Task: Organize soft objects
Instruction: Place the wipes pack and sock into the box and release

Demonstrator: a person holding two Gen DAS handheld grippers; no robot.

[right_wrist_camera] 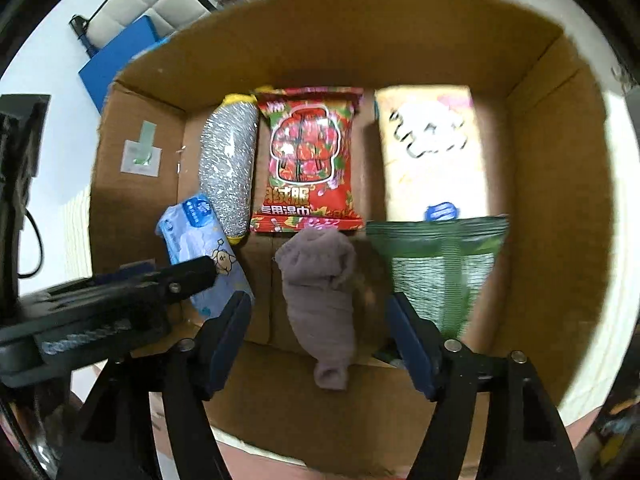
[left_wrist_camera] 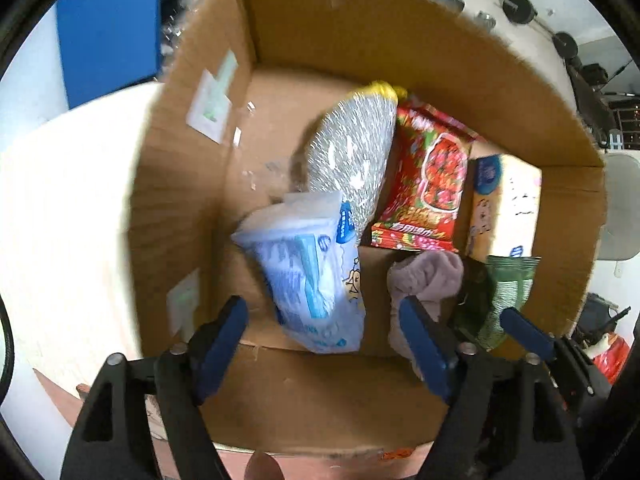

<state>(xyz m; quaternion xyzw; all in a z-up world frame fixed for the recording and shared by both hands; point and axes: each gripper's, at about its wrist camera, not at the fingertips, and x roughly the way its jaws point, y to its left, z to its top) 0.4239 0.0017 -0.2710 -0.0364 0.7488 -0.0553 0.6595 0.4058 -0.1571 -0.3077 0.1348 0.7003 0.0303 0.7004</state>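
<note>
Both grippers point down into the open cardboard box (right_wrist_camera: 532,128), its plain brown walls creased at the corners; going left to right in the right wrist view, the blue-and-white tissue pack (right_wrist_camera: 200,248), glossy crinkled plastic, lies slanted at the near left with its long axis running from far left to near right; the left gripper (left_wrist_camera: 324,340) stands over it with jaws apart, pads clear of the pack; next the silver mesh scrubber (right_wrist_camera: 230,168), a glittering cylinder with yellow ends, lies lengthwise toward the far wall; beside it the red floral wipes packet (right_wrist_camera: 310,160) lies flat; below that the grey sock (right_wrist_camera: 324,296), soft and rumpled, stretches near to far between the open jaws of the right gripper (right_wrist_camera: 320,328), pads not pressing it; right again, the cream tissue pack (right_wrist_camera: 432,152), and the green ribbed pouch (right_wrist_camera: 436,268) overlapping its near end
</note>
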